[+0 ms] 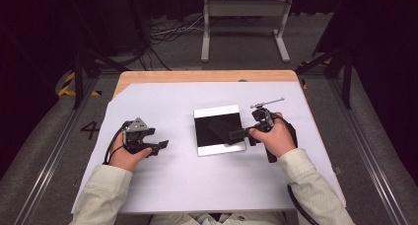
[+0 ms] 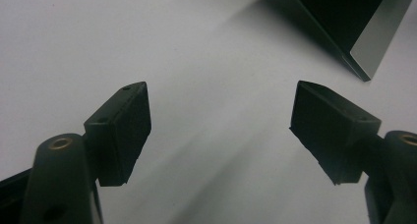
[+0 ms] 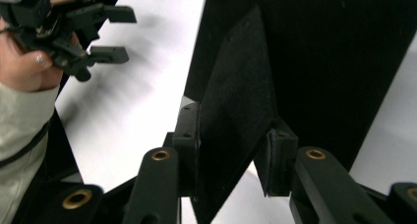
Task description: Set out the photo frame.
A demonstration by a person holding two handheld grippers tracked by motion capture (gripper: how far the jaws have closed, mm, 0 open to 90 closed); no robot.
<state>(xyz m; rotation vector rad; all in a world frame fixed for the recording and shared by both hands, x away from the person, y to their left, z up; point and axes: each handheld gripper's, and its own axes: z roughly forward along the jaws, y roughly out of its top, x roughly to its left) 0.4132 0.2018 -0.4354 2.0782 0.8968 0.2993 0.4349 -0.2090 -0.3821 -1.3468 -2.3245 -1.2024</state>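
Jaws of the right gripper (image 3: 233,160) pinch a thin black flap (image 3: 236,111), seemingly lifted off the black tray (image 1: 219,130) at the desk's (image 1: 207,76) centre. Left gripper (image 2: 221,130) rests wide apart, holding nothing, beside the tray.

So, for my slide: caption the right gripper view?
Right gripper clamps a black sheet above the black tray.

A wooden desk (image 1: 207,76) carries a large white sheet (image 1: 197,180) that covers nearly all its top, leaving a strip of wood bare at the far edge. Beyond it, on the grey carpeted floor (image 1: 315,42), stands a white metal frame (image 1: 245,10), with loose cables (image 1: 170,30) lying to its left.
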